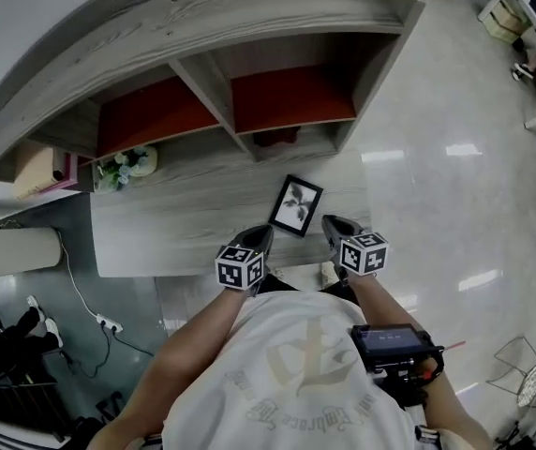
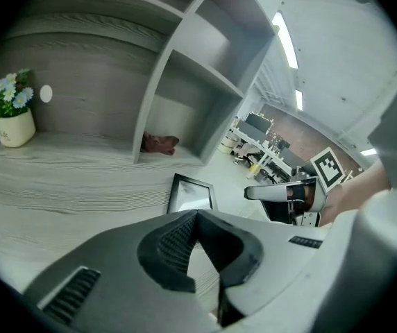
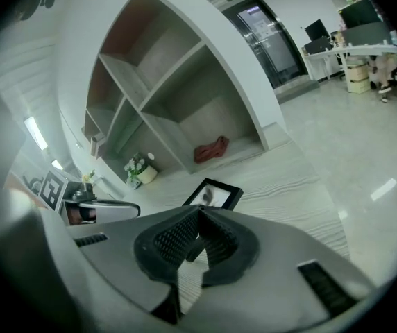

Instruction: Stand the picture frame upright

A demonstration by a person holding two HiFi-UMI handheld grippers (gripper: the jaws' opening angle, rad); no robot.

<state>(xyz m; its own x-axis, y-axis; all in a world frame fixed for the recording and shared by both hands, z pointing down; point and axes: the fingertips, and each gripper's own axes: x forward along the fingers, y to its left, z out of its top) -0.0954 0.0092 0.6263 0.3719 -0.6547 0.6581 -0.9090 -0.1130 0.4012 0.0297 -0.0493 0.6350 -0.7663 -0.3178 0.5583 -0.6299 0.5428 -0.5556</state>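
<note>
The left hand-held gripper [image 2: 197,217] has its jaws closed together, with nothing between the ribbed pads. The right hand-held gripper [image 3: 200,214] is closed the same way and also holds nothing. In the head view both are held out side by side over the near edge of the desk [image 1: 174,223], tips pointing forward, each with its marker cube toward the person.

The frame [image 1: 296,204] lies flat on the desk, face up, just ahead of the two tips and between them, nearer the desk's right end. Neither hand-held gripper touches it. It has a black border around a pale picture with a dark leafy shape. It sits turned at a slight angle to the desk edge.

Behind the frame rises a grey wood shelf unit [image 1: 202,26] with open compartments, two of them backed in red. A crumpled red cloth [image 2: 159,143] lies in the low compartment straight behind the frame. Well to the left, a small pot of flowers [image 2: 14,127] stands on the desk against the shelf's back panel.

The person wears a white shirt [image 1: 296,373], and a black device [image 1: 390,340] with a screen sits at the right side of the waist. Glossy floor [image 1: 455,157] spreads to the right of the desk.
</note>
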